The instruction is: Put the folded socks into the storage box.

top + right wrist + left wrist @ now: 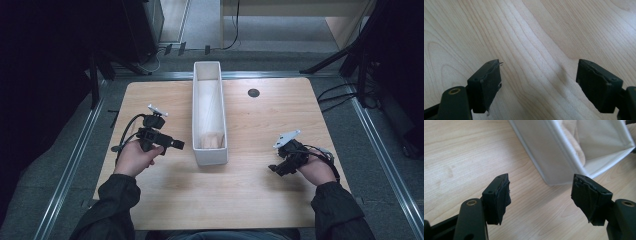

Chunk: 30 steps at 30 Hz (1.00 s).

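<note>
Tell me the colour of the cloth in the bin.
Cream cloth, lying in the white bin; clearest in the left gripper view.

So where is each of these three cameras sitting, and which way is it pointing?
High view: above the person's side, looking down on the table; forearms, hands, left gripper, right gripper.
Left gripper view: rides the left gripper, facing the white bin with beige cloth; jaws open.
Right gripper view: rides the right gripper, facing bare wood; jaws open.
Shared: high and left gripper views show the bin.
</note>
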Each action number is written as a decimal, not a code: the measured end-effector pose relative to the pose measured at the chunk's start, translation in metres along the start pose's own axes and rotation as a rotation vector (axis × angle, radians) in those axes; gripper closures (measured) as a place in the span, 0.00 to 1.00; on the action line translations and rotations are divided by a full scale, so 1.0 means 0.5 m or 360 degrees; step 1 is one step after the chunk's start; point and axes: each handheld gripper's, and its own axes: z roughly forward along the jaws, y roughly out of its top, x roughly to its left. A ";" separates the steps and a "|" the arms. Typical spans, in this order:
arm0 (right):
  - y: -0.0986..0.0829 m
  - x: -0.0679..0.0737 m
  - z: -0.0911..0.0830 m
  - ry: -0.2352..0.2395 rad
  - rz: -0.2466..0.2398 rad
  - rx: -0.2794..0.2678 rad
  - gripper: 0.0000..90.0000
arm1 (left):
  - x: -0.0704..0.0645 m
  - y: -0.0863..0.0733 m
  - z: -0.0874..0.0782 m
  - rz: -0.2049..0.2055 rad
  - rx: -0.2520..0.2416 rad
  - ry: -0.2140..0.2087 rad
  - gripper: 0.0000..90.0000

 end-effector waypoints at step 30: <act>-0.003 -0.002 -0.003 -0.0004 0.0014 -0.0016 0.22 | 0.085 -0.082 0.052 0.0008 0.0048 0.0014 0.28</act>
